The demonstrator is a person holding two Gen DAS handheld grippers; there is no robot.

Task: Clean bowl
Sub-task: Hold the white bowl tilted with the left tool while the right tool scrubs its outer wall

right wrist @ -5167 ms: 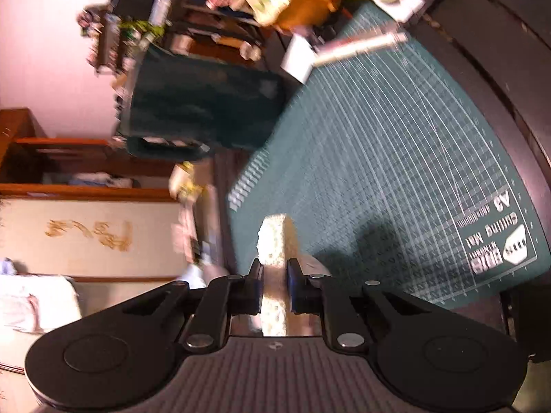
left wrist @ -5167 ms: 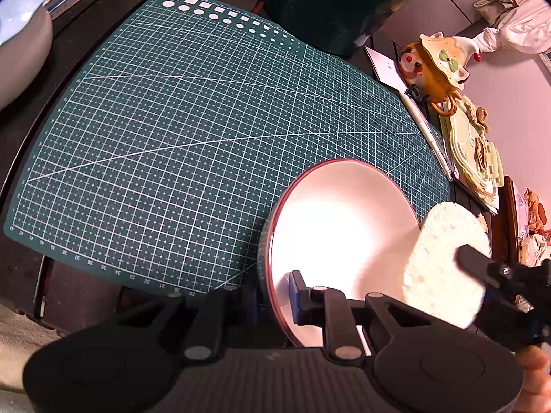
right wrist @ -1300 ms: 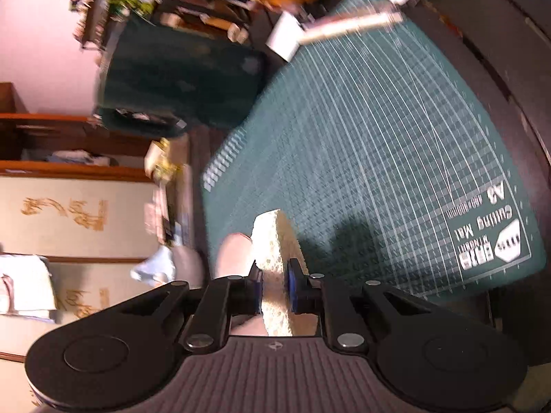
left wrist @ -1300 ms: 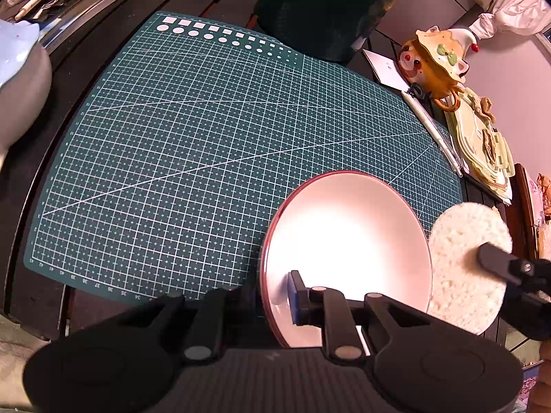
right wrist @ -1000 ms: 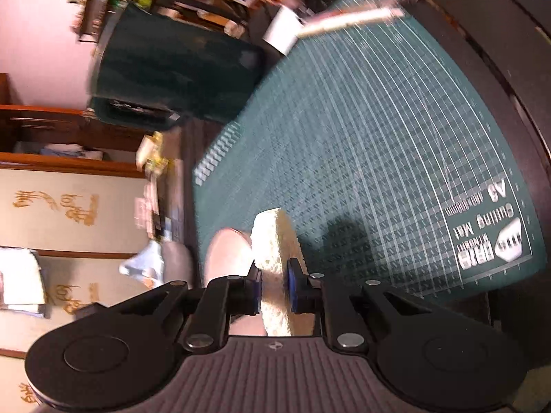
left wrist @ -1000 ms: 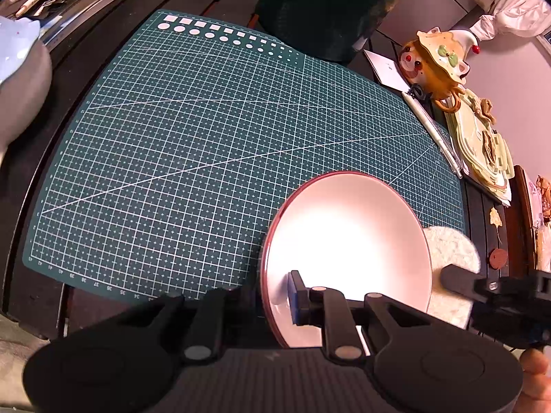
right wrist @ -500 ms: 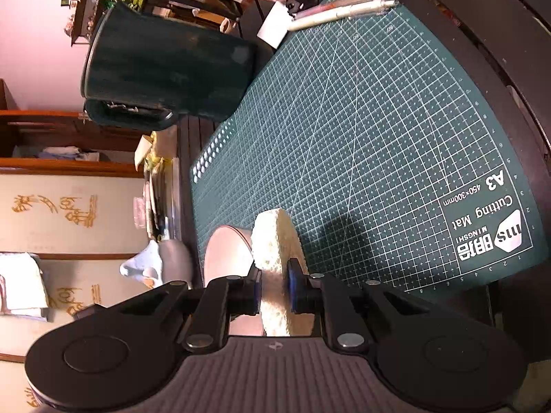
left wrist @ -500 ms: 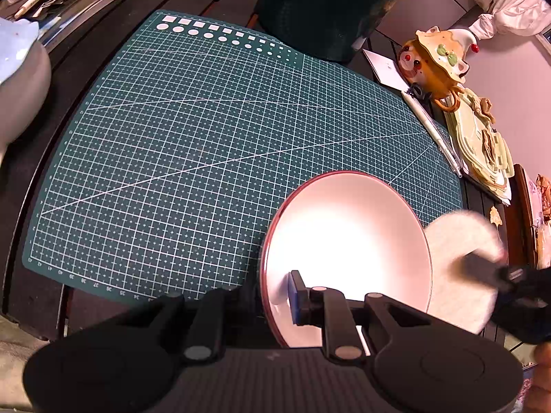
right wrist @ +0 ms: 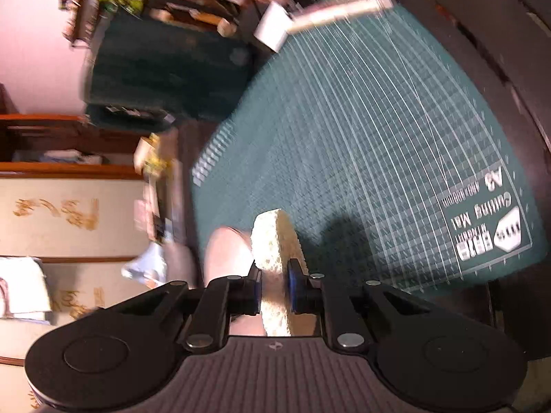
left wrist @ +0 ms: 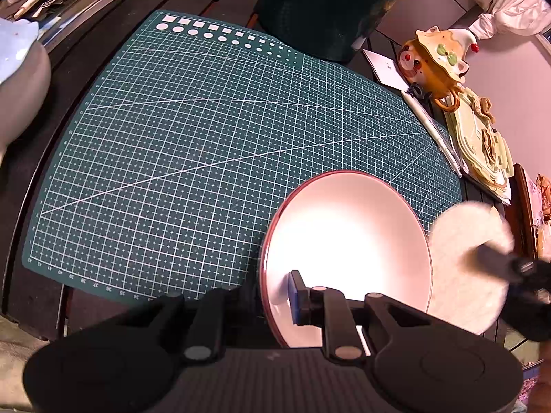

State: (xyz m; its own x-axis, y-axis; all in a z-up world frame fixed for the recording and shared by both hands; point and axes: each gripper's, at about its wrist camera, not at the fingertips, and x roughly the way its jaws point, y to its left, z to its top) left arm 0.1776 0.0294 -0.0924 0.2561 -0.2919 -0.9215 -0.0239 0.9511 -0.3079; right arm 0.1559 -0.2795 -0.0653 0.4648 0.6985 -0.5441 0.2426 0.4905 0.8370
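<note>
A pale bowl [left wrist: 347,251] with a dark red rim is tilted over the green cutting mat [left wrist: 193,144]. My left gripper [left wrist: 275,296] is shut on its near rim, one blue pad inside the bowl and the other finger outside. My right gripper [right wrist: 273,290] is shut on a round, cream sponge [right wrist: 275,261]. In the left wrist view the sponge [left wrist: 465,268] is blurred and sits against the outside of the bowl's right rim. In the right wrist view the bowl [right wrist: 224,254] shows just left of the sponge.
A dark green bin [left wrist: 327,3] stands beyond the mat's far edge. A clown-faced ceramic piece [left wrist: 437,62], a pen [left wrist: 434,134] and a stack of pale plates [left wrist: 482,148] lie along the right. A grey bowl [left wrist: 20,96] sits at the left.
The sponge has been moving up and down along the outside of the bowl's right rim and is now blurred. The bowl and my left gripper have stayed put.
</note>
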